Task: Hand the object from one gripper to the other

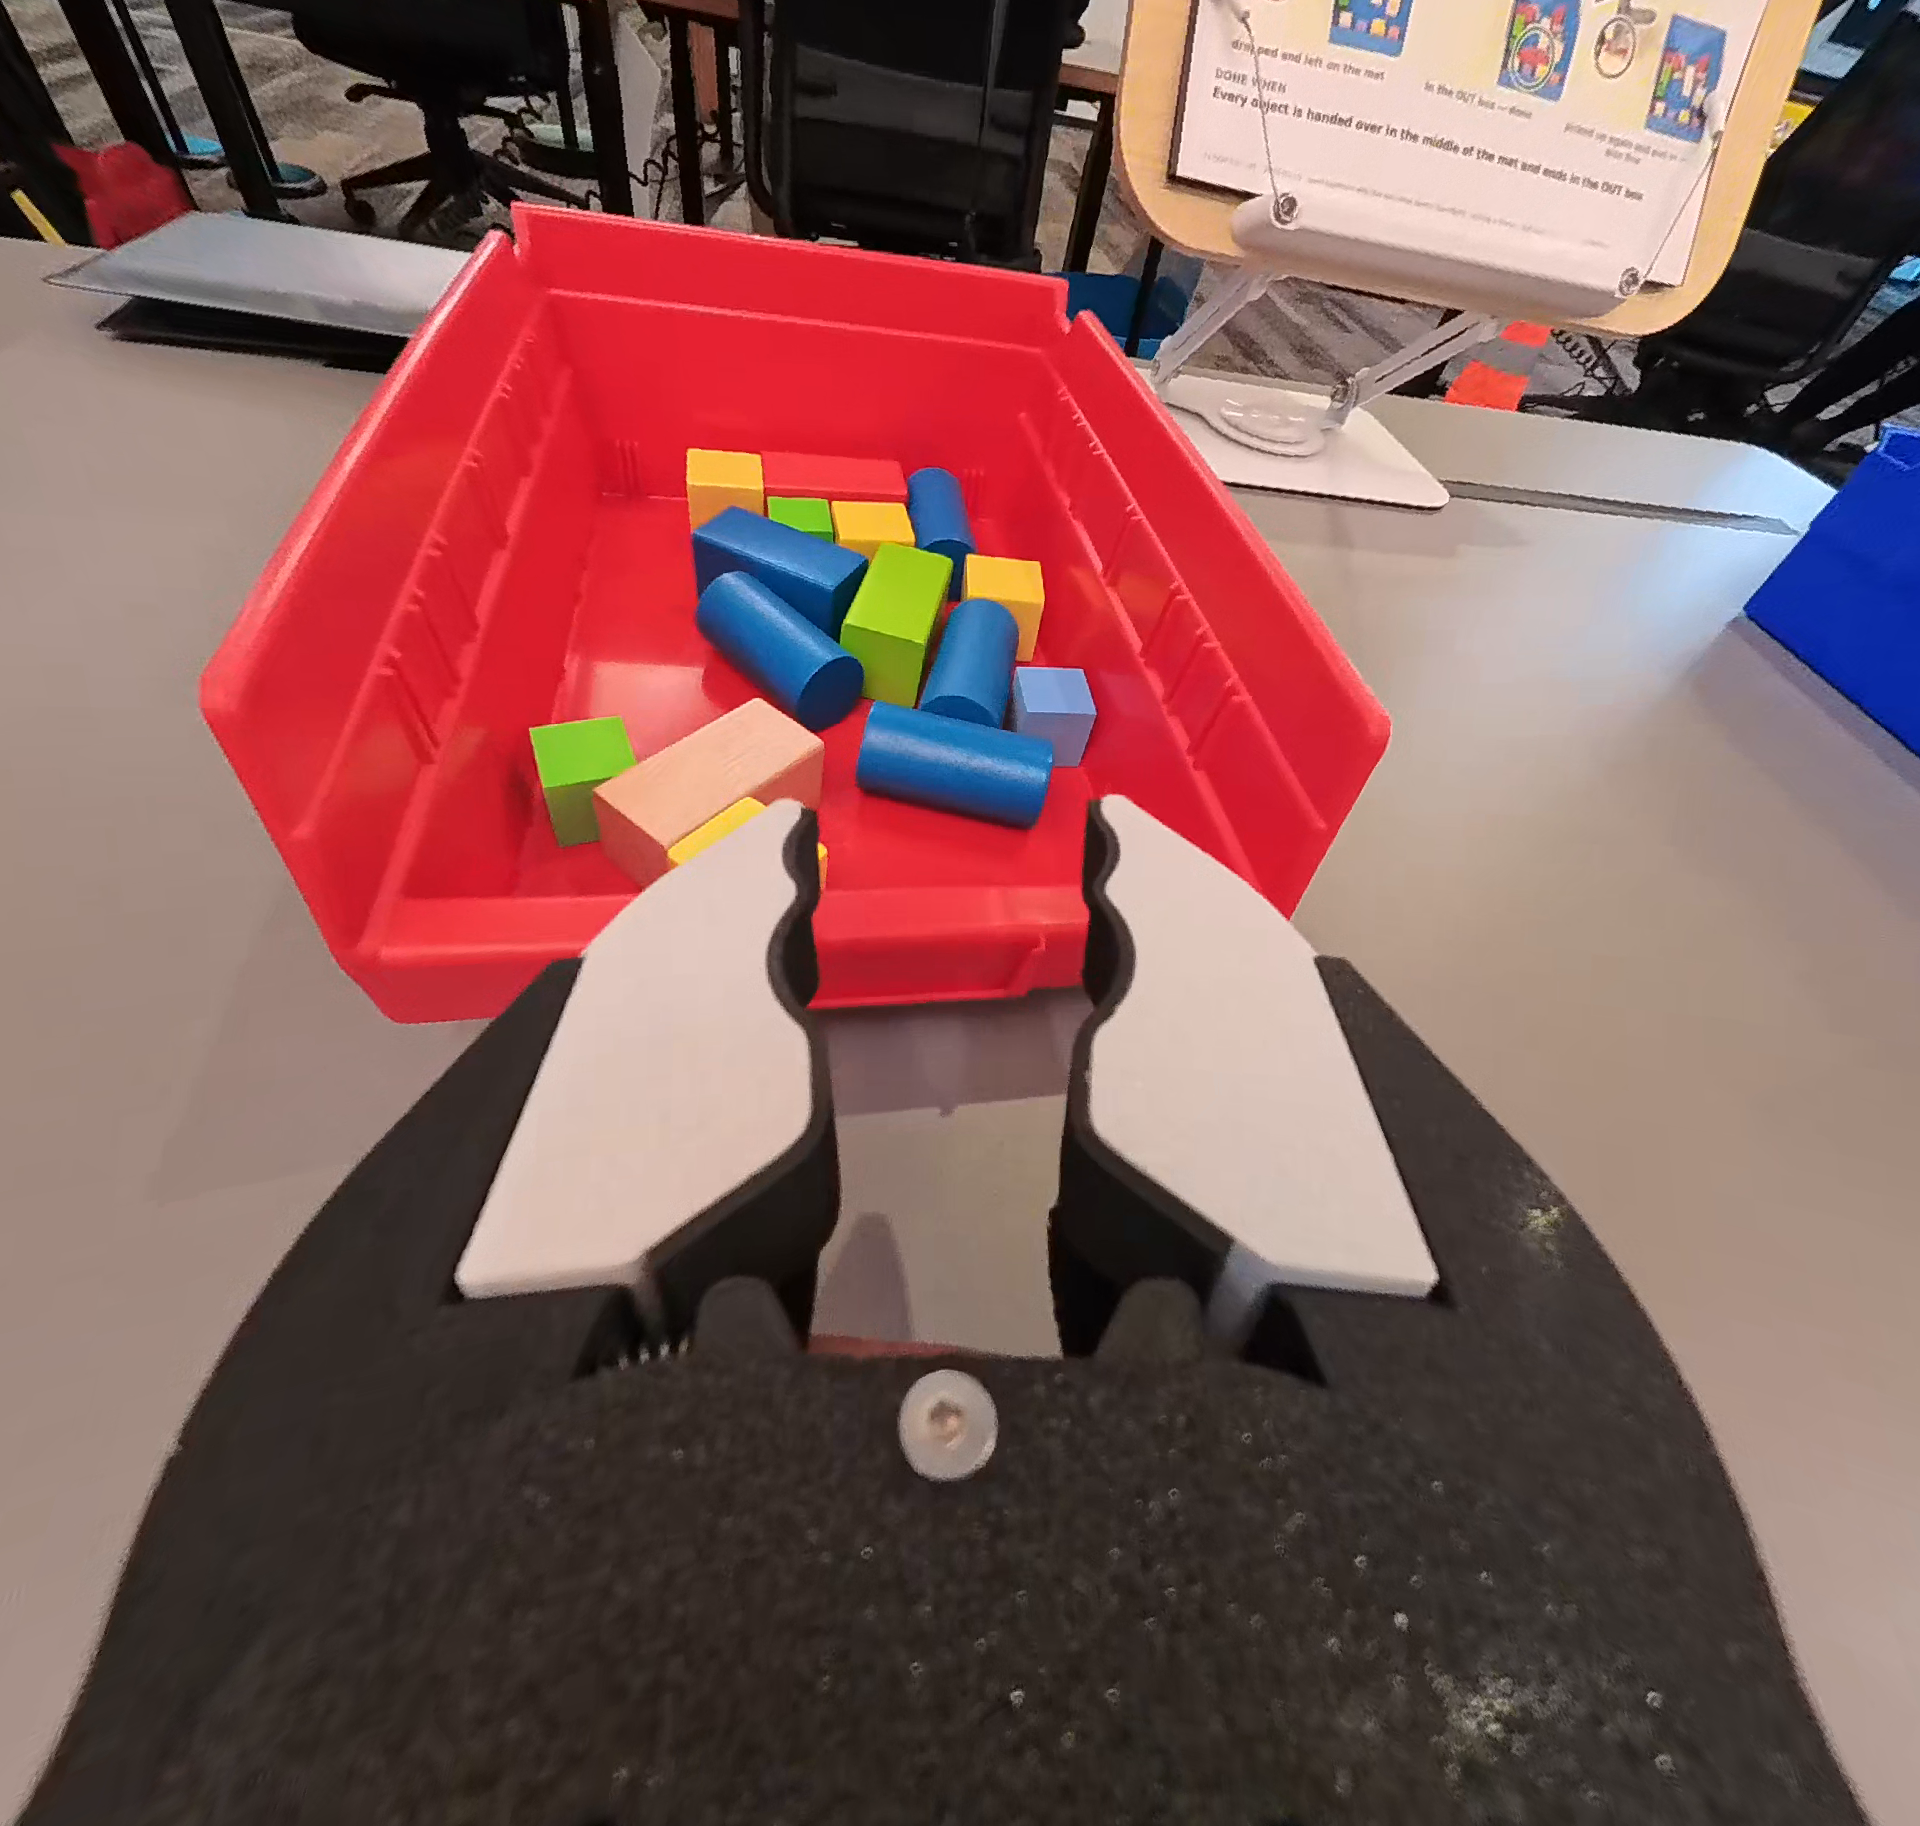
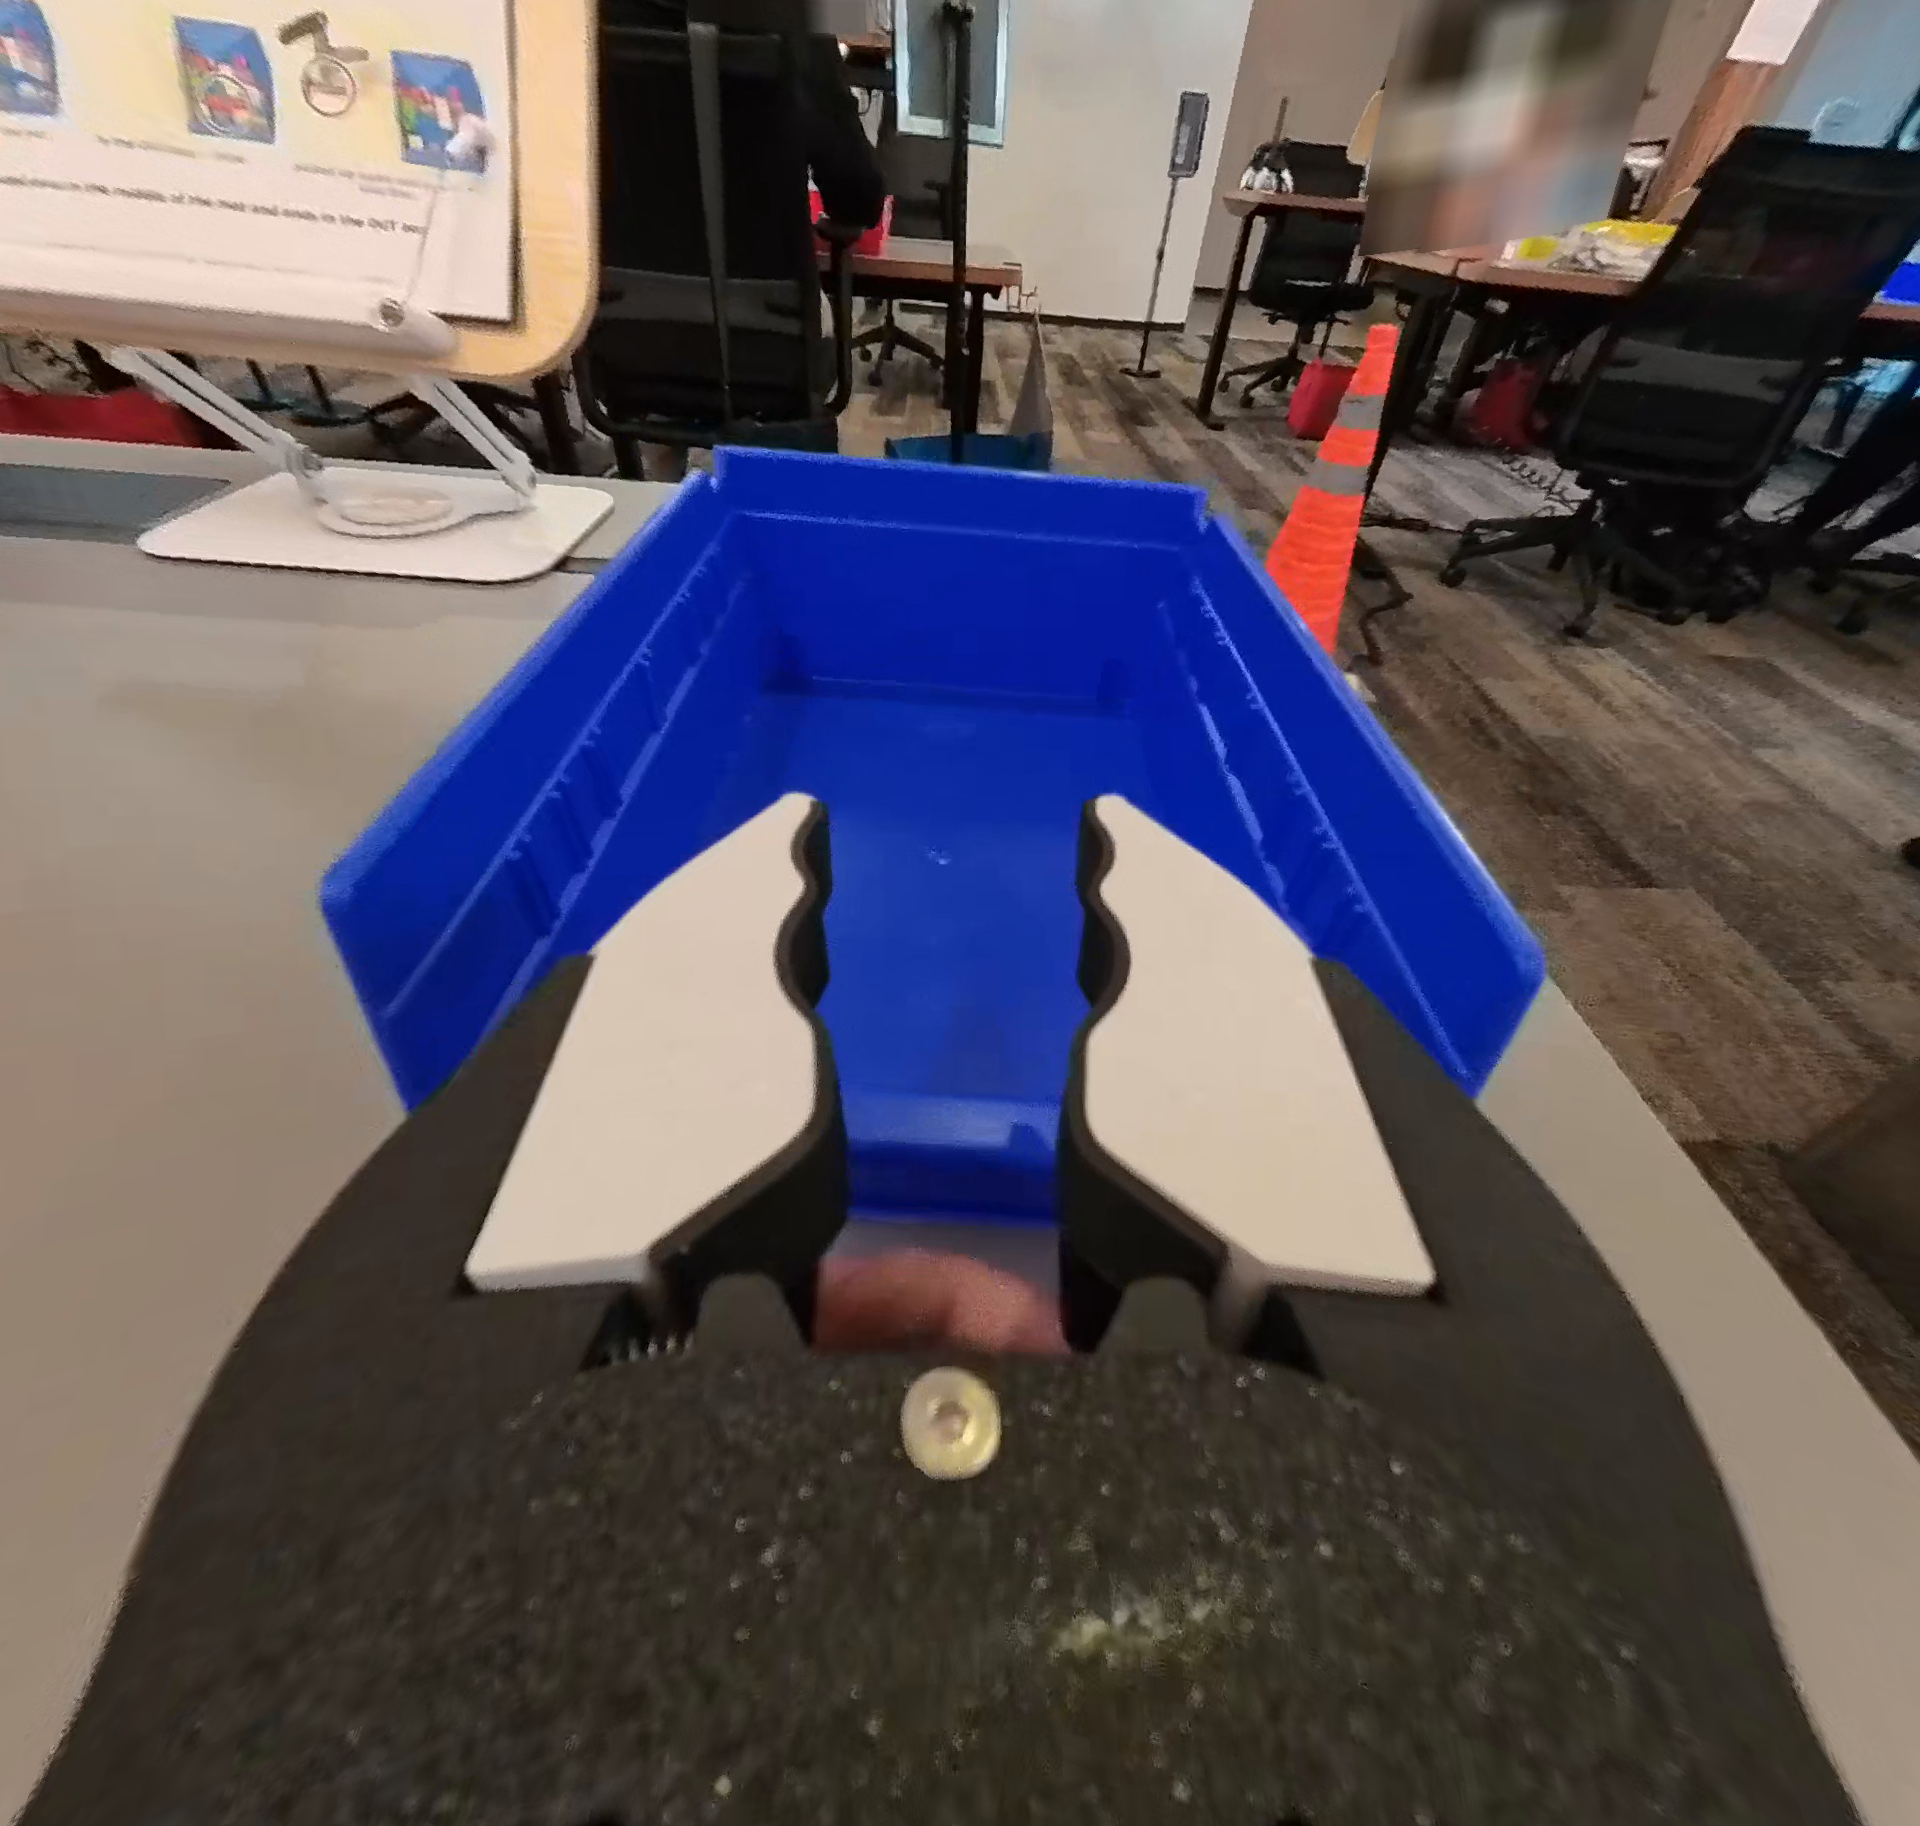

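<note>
Left gripper: we see our jaws spread apart with nothing between them, held above the near wall of the red bin.
Right gripper: our jaws stand apart here too, holding nothing, poised over the near end of the blue bin.
Red bin: it sits on the grey table straight ahead of our left fingers and holds a heap of wooden blocks.
Blocks: a blue cylinder lies on its side just beyond our left fingertips; a natural wood block lies ahead and to the left of them, with a green cube touching its far-left side. A yellow block is partly hidden behind our left finger. More blue, green, yellow and red pieces are piled farther ahead, and a pale blue cube sits just beyond the blue cylinder, to the right.
Blue bin: we see only its bare floor and walls past our right fingers.
Instruction board: it stands on a white stand beyond the red bin, ahead and to the right of our left fingers.
Traffic cone: on the floor beyond the blue bin, to the right of our right fingers.
</note>
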The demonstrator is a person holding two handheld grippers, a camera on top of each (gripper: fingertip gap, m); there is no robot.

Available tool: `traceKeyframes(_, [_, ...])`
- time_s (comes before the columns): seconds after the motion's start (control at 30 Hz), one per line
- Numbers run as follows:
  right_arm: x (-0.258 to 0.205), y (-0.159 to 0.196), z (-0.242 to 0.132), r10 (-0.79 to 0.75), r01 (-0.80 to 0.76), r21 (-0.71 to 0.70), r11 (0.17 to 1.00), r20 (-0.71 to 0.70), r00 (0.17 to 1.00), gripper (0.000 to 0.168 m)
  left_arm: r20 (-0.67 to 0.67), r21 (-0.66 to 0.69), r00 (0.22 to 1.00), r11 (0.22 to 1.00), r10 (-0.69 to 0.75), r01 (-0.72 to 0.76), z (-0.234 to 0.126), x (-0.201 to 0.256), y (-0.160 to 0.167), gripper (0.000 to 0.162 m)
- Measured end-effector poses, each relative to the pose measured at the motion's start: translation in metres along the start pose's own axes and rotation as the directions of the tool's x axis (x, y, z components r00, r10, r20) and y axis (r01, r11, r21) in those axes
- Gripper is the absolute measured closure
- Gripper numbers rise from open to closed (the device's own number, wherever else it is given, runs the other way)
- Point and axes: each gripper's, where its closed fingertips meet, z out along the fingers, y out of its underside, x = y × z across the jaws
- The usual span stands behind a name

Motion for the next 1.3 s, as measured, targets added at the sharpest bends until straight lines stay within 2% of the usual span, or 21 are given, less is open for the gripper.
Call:
traceKeyframes(0.07, [-0.005, -0.003, -0.004, 0.036, -0.037, 0.012, 0.999, 0.058, 0.998, 0.131, -0.003, 0.005, 1.0, 1.0, 0.013, -0.013, -0.001, 0.002, -0.001, 0.114])
traceKeyframes(0.17, [-0.004, 0.002, -0.005, 0.059, -0.058, -0.02, 0.998, 0.083, 0.995, 0.131, 0.002, 0.016, 0.999, 0.999, 0.048, -0.048, -0.003, 0.007, -0.002, 0.114])
traceKeyframes(0.33, [0.009, -0.003, -0.005, -0.108, 0.111, 0.049, 0.993, -0.064, 0.992, 0.133, 0.017, 0.024, 0.996, 0.996, 0.089, -0.089, -0.002, 0.009, -0.003, 0.113])
traceKeyframes(0.4, [0.0, 0.007, -0.002, -0.074, 0.074, -0.003, 0.997, -0.007, 0.997, 0.133, 0.014, 0.016, 0.996, 0.996, 0.089, -0.089, -0.002, 0.009, -0.002, 0.112])
traceKeyframes(0.5, [-0.009, 0.013, 0.0, 0.064, -0.061, -0.048, 0.997, 0.066, 0.996, 0.131, 0.006, -0.001, 0.996, 0.996, 0.094, -0.094, 0.0, 0.008, 0.001, 0.111])
traceKeyframes(0.57, [-0.012, 0.016, 0.002, 0.108, -0.102, -0.076, 0.992, 0.081, 0.991, 0.126, -0.006, -0.039, 0.996, 0.995, 0.092, -0.092, 0.002, 0.009, 0.006, 0.108])
traceKeyframes(0.7, [-0.016, 0.02, 0.004, 0.052, -0.045, -0.085, 0.995, 0.072, 0.996, 0.124, -0.099, -0.159, 0.989, 0.98, 0.105, -0.12, 0.006, 0.018, 0.007, 0.1])
traceKeyframes(0.83, [-0.022, 0.021, 0.004, -0.015, 0.022, -0.089, 0.996, 0.071, 0.997, 0.123, -0.071, -0.248, 0.96, 0.928, 0.27, -0.279, 0.011, -0.006, -0.023, 0.111])
traceKeyframes(0.9, [-0.024, 0.022, 0.004, -0.043, 0.05, -0.095, 0.994, 0.072, 0.997, 0.123, -0.125, -0.37, 0.95, 0.876, 0.285, -0.311, 0.019, -0.015, -0.029, 0.107])
traceKeyframes(0.97, [-0.025, 0.023, 0.004, -0.052, 0.059, -0.096, 0.994, 0.077, 0.996, 0.123, -0.21, -0.435, 0.923, 0.815, 0.322, -0.383, 0.034, -0.016, -0.036, 0.108])
traceKeyframes(1.07, [-0.025, 0.021, 0.004, -0.027, 0.035, -0.09, 0.995, 0.089, 0.996, 0.124, -0.359, -0.522, 0.799, 0.606, 0.482, -0.6, 0.057, -0.028, -0.028, 0.108])
traceKeyframes(1.13, [-0.025, 0.021, 0.005, -0.013, 0.022, -0.093, 0.995, 0.095, 0.995, 0.123, -0.433, -0.58, 0.734, 0.461, 0.524, -0.672, 0.07, -0.043, -0.016, 0.108])
traceKeyframes(1.2, [-0.024, 0.022, 0.004, -0.011, 0.02, -0.098, 0.995, 0.094, 0.995, 0.123, -0.494, -0.648, 0.748, 0.386, 0.443, -0.657, 0.077, -0.049, 0.001, 0.106])
traceKeyframes(1.27, [-0.023, 0.022, 0.004, -0.01, 0.019, -0.099, 0.995, 0.091, 0.996, 0.123, -0.517, -0.7, 0.79, 0.367, 0.33, -0.612, 0.08, -0.044, 0.015, 0.106])
traceKeyframes(1.3, [-0.022, 0.022, 0.003, -0.01, 0.019, -0.1, 0.995, 0.091, 0.996, 0.123, -0.516, -0.715, 0.793, 0.346, 0.324, -0.607, 0.082, -0.045, 0.022, 0.106])
